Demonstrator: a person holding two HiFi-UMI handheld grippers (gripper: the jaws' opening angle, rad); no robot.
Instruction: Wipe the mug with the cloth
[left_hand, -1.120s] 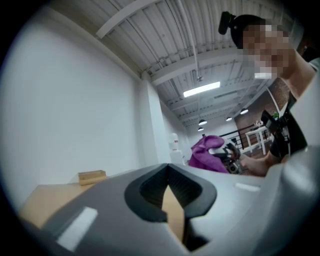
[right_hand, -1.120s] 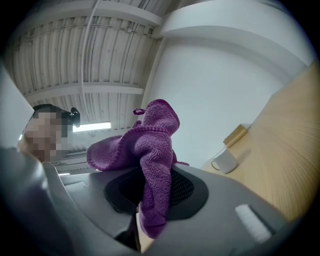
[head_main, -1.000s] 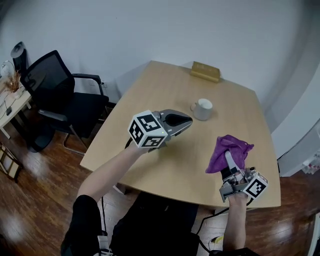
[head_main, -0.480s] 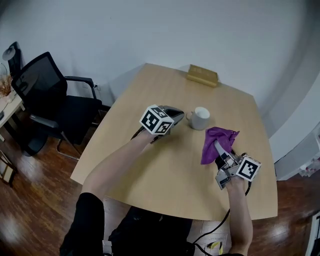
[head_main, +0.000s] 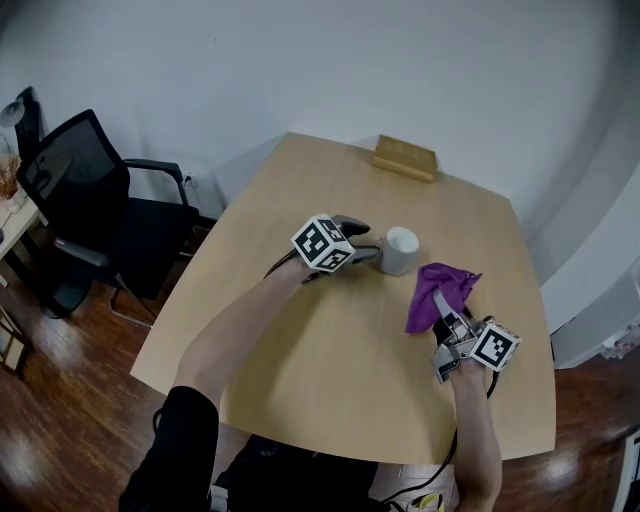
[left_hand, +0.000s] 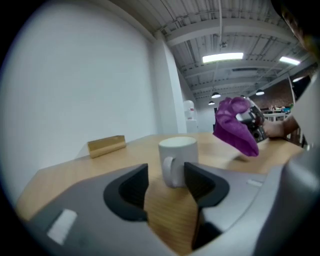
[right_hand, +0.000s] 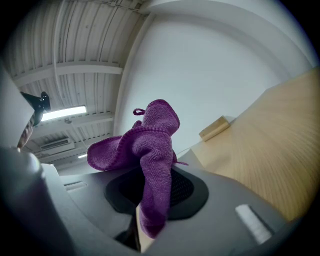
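Note:
A white mug (head_main: 400, 249) stands upright near the middle of the wooden table (head_main: 300, 350), its handle turned to the left. My left gripper (head_main: 368, 252) is low over the table right beside that handle. In the left gripper view its jaws (left_hand: 166, 182) have just been opening and stand apart, with the mug's handle (left_hand: 169, 172) at the gap between the tips and no pad pressing on it. A purple cloth (head_main: 440, 290) sticks up from my right gripper (head_main: 447, 318), which is shut on it to the right of the mug. The right gripper view shows the cloth (right_hand: 150, 150) pinched between the jaws (right_hand: 150, 200).
A small wooden block (head_main: 405, 158) lies at the table's far edge. A black office chair (head_main: 90, 200) stands off the table's left side, above dark wood floor. The table's right edge runs close to my right hand.
Both grippers have moved forward toward the mug. The left one has dropped down next to the mug's handle. The cloth has come closer to the mug's right side.

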